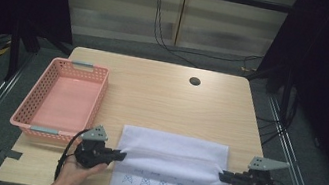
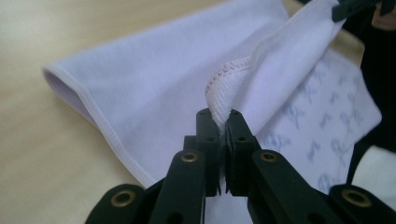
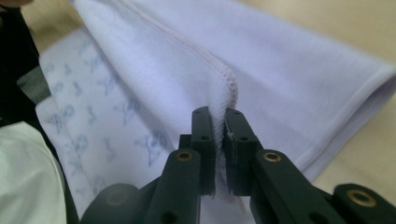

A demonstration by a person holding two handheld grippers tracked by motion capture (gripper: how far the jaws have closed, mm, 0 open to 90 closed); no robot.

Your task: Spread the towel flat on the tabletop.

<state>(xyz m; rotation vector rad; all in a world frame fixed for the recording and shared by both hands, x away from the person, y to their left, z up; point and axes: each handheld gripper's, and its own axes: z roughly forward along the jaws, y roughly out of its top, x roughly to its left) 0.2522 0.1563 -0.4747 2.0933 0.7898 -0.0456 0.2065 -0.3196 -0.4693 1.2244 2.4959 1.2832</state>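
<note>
Both grippers are clamped on the same white cloth [image 1: 172,167], one at each side. The left gripper [image 2: 223,116] has its jaws pinched tight on a bunched bit of stitched hem that sticks up right past the tips. The right gripper [image 3: 217,116] has the same kind of bite on the hem at the opposite corner. So neither one is loose; they're both gripping fabric, not air.

From above, the left gripper [image 1: 117,154] and right gripper [image 1: 223,175] face each other across the cloth, which lies on the table [image 1: 161,97] between them. The printed part of it hangs over the near edge toward the person. Looks to me like a fold in progress: the pinched edge gets carried over the rest.

If I were doing it, I'd keep both hands level with each other and moving at the same pace so the held edge stays taut and straight. Let one side lag and you'll get a diagonal crease. Don't yank outward either; those grips are only on a small bite of hem and could slip.

Beyond the left gripper, off to its side, there's an empty pink basket [image 1: 63,101], probably where the cloth ends up.
</note>
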